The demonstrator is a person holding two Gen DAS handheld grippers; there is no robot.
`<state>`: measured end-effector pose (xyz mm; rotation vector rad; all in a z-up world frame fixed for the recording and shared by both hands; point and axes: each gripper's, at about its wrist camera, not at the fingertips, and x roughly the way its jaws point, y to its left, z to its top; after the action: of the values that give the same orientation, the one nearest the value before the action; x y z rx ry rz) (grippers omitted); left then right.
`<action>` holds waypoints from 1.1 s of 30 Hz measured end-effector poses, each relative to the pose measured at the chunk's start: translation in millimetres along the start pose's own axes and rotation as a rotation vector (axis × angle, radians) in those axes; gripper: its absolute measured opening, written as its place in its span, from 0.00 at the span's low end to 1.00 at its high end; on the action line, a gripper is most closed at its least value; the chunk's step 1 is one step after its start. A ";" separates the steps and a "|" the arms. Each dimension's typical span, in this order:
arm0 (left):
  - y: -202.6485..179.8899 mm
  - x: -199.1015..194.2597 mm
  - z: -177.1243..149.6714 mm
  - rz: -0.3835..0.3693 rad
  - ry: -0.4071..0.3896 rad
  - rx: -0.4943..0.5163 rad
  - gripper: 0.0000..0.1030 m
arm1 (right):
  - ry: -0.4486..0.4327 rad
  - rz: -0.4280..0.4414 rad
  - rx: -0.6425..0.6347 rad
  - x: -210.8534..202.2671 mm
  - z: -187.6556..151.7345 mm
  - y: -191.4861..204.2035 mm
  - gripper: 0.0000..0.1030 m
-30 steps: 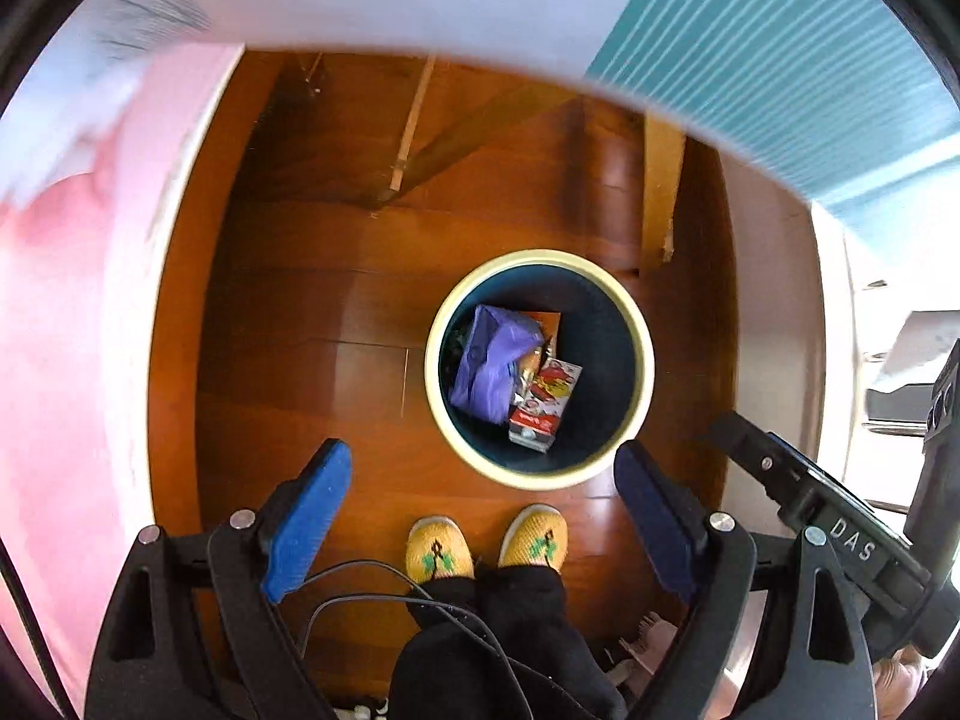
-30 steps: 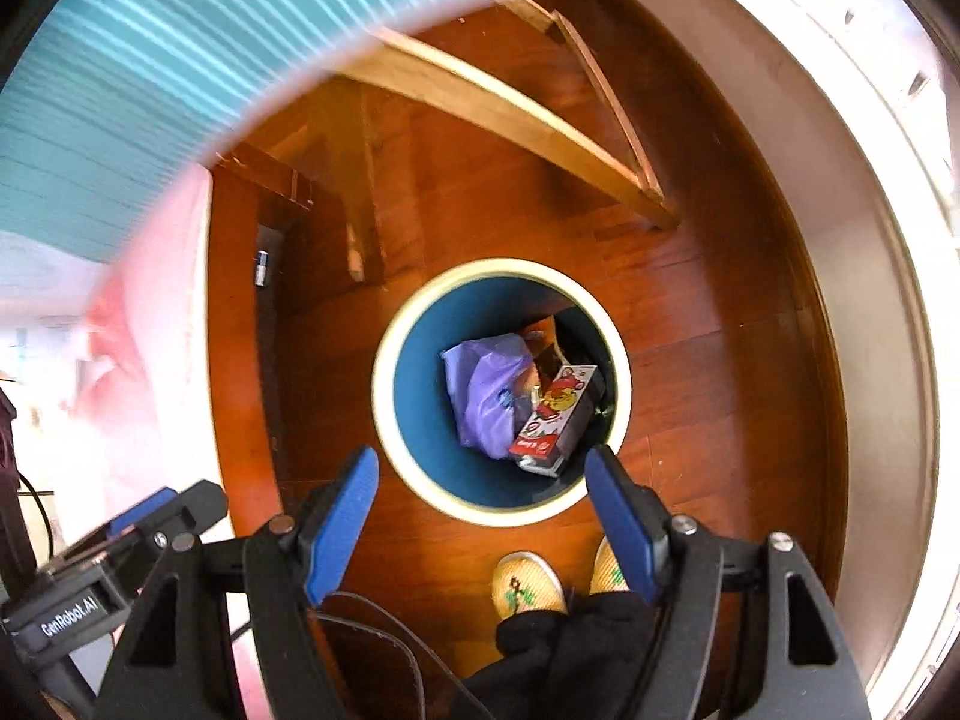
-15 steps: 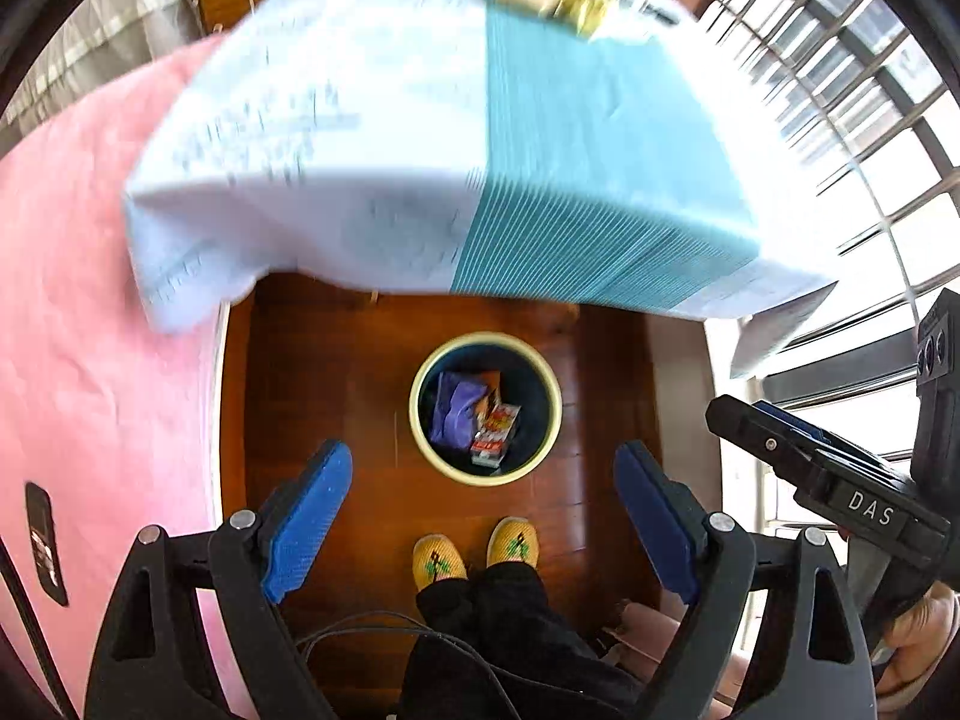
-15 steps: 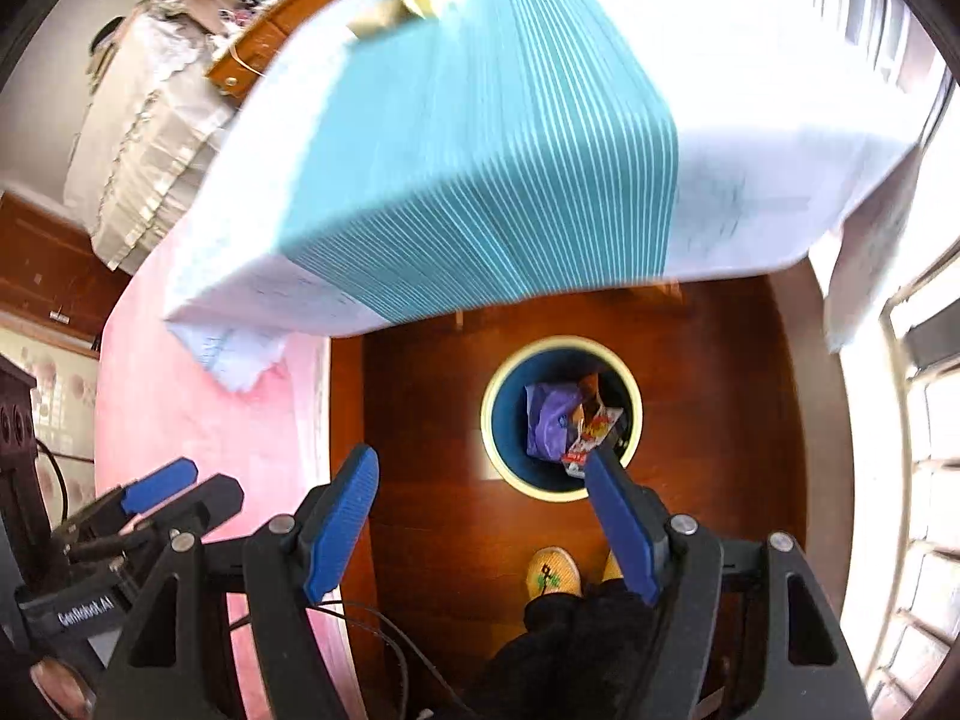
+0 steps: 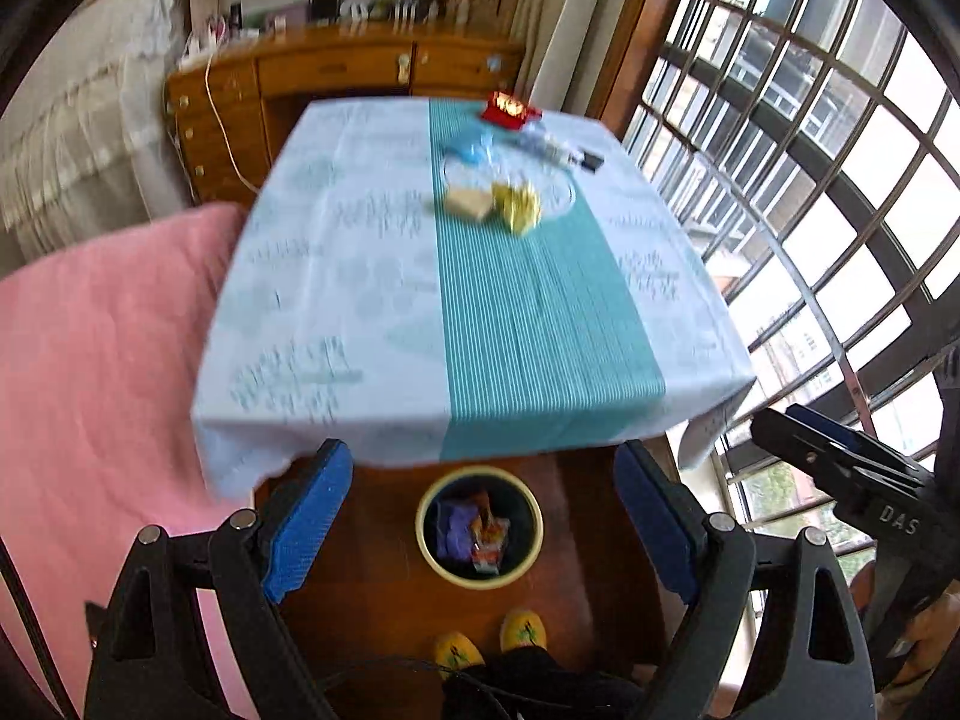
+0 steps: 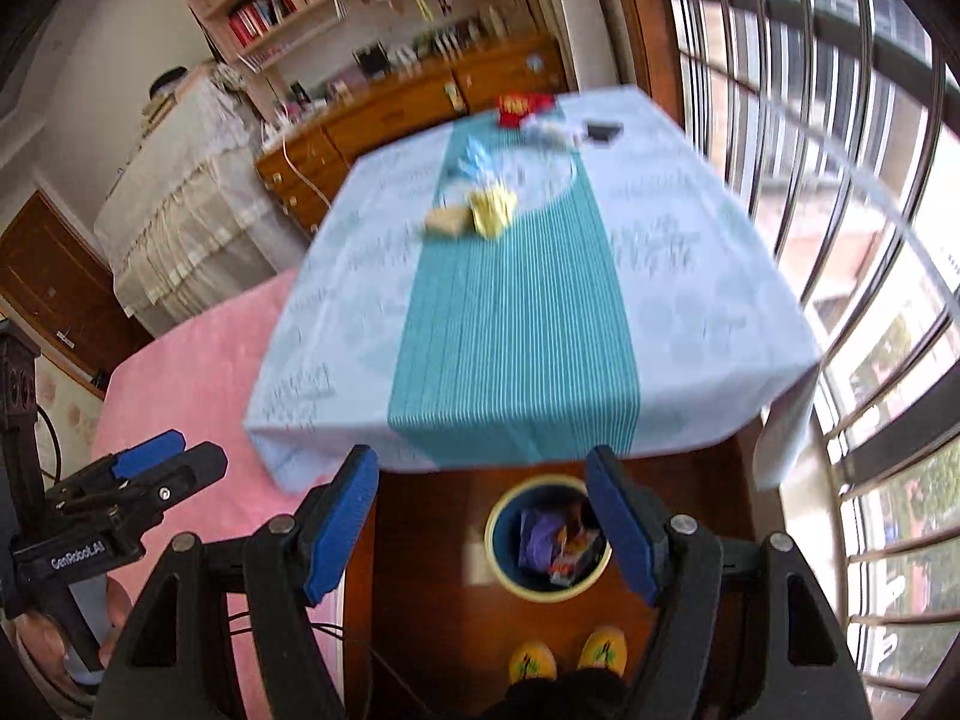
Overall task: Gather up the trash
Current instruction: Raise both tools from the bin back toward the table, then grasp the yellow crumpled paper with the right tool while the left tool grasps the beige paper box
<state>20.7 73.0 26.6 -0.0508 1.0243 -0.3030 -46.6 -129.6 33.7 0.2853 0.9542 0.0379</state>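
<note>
A round blue bin (image 5: 427,516) (image 6: 497,534) with a cream rim stands on the wooden floor below the table, holding a purple bag (image 5: 453,531) (image 6: 536,537) and a red snack packet (image 5: 489,543) (image 6: 570,555). On the tablecloth (image 5: 372,300) (image 6: 690,300) lie a yellow wrapper (image 5: 517,204) (image 6: 493,211), a tan piece (image 5: 468,202) (image 6: 447,221), a red packet (image 5: 510,108) (image 6: 521,107), a blue scrap (image 5: 471,144) (image 6: 476,157) and a dark object (image 5: 588,162) (image 6: 602,132). My left gripper (image 5: 480,531) is open and empty, high above the bin. My right gripper (image 6: 483,531) is likewise open and empty.
A pink bedspread (image 5: 102,360) (image 6: 192,384) lies to the left. Barred windows (image 5: 810,180) (image 6: 840,150) run along the right. A wooden dresser (image 5: 336,72) (image 6: 408,102) stands behind the table. The person's yellow slippers (image 5: 489,639) (image 6: 567,654) rest on the floor near the bin.
Both grippers have risen from under the table edge to well above it. The tabletop and its trash have come into view and the bin now looks small and far below. Both stayed open.
</note>
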 end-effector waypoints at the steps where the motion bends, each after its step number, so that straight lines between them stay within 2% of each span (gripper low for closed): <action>1: -0.7 -4.8 8.7 0.005 -0.016 0.001 0.85 | -0.016 -0.002 -0.004 -3.4 5.1 2.7 0.70; 9: -1.5 -21.4 47.9 0.068 -0.117 0.018 0.85 | -0.093 -0.022 -0.071 -14.3 42.8 20.0 0.70; 15: 4.0 0.2 77.9 0.076 -0.065 -0.030 0.85 | -0.078 -0.031 -0.097 8.9 70.5 20.6 0.70; 20: 9.4 33.7 104.1 0.085 -0.023 -0.083 0.85 | -0.043 -0.017 -0.125 46.4 100.5 12.9 0.70; 24: 8.1 68.5 126.9 0.120 0.003 -0.124 0.85 | -0.007 0.018 -0.151 86.8 134.8 4.3 0.70; 33: 6.8 171.7 184.6 0.171 0.108 -0.263 0.85 | 0.149 0.102 -0.238 204.5 207.6 -14.4 0.70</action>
<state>261.3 14.5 -21.2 -0.1847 1.1633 -0.0141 238.7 -157.7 -20.5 0.1121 1.0712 0.2673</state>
